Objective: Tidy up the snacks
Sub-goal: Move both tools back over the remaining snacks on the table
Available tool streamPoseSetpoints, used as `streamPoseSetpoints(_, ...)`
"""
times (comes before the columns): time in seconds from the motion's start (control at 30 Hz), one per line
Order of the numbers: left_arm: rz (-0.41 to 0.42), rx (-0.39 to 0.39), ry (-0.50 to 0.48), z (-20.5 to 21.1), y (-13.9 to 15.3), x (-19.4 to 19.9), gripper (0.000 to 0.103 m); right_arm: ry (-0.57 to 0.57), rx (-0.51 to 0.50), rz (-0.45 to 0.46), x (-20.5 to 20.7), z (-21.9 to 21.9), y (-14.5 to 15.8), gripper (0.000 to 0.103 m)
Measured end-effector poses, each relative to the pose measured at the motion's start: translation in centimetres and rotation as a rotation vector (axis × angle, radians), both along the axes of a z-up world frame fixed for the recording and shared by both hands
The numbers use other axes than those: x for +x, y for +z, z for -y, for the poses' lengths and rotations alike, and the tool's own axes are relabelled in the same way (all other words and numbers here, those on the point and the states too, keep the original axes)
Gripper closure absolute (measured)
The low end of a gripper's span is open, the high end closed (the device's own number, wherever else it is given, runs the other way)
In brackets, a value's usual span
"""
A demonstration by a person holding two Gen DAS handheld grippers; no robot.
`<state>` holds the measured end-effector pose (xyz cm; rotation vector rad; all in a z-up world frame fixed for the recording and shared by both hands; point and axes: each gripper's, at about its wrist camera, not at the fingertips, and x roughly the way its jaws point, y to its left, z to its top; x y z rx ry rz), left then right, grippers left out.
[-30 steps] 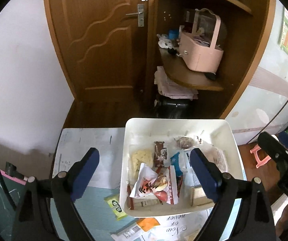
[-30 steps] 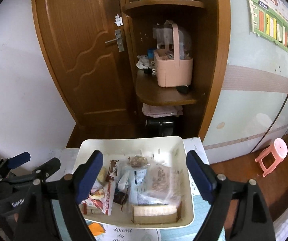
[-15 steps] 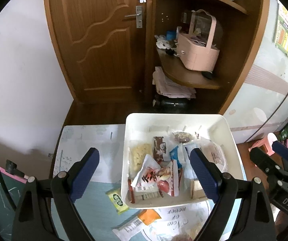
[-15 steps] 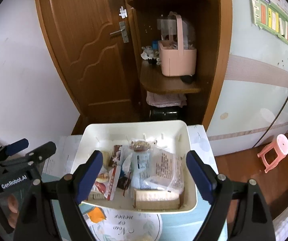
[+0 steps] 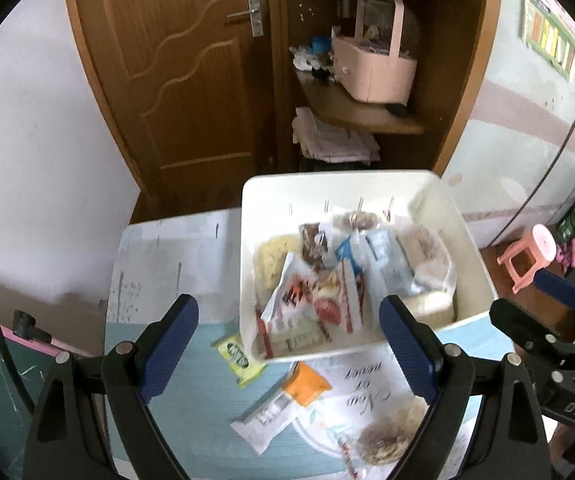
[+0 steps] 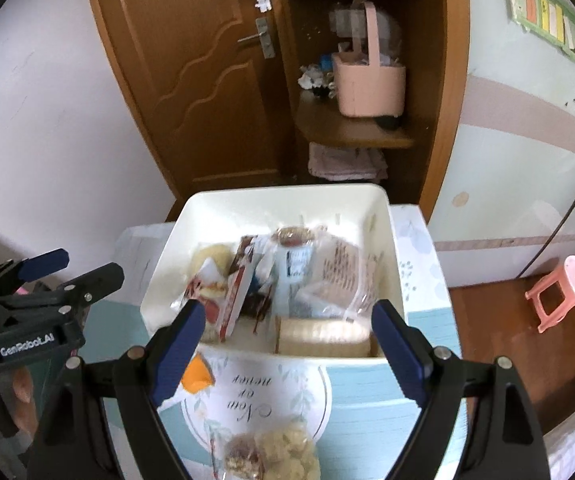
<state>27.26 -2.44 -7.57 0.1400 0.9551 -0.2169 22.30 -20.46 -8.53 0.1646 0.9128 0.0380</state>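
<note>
Left gripper (image 5: 289,350), jaws spread wide, nothing between them; right gripper (image 6: 293,350), likewise released and empty; white bin (image 5: 439,200) of snack packets, centre frame beyond both; orange-ended packet (image 5: 287,404) and green packet (image 5: 239,356) loose on table (image 5: 167,248), lower centre

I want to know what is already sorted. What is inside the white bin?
The white bin holds a heap of wrapped snacks: a red-and-white packet, clear bags, and a pale wafer block. Whatever lies beneath the heap is covered.
</note>
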Motion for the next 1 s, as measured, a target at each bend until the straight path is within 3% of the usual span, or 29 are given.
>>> streamPoseSetpoints(0.1,-0.014,0.024,-0.017,-0.7,-0.9,-1.0,0.012,0.052,-0.003,-0.001,-1.1,-0.5,-0.7,0.017)
streamPoseSetpoints(0.3,-0.069,0.063,-0.081,-2.3,-3.6,-2.6,0.012,0.273,-0.091,-0.018,-3.3,-3.3,-2.6,0.017)
streamPoseSetpoints(0.67,-0.207,0.185,-0.303,-2.6,-12.1,-4.9,0.012,0.709,-0.204,-0.091,-7.8,-9.3,-9.3,0.018)
streamPoseSetpoints(1.0,-0.356,0.220,-0.328,-2.9,-18.1,-3.3,0.012,0.942,-0.385,-0.176,-8.8,-11.8,-15.3,0.018)
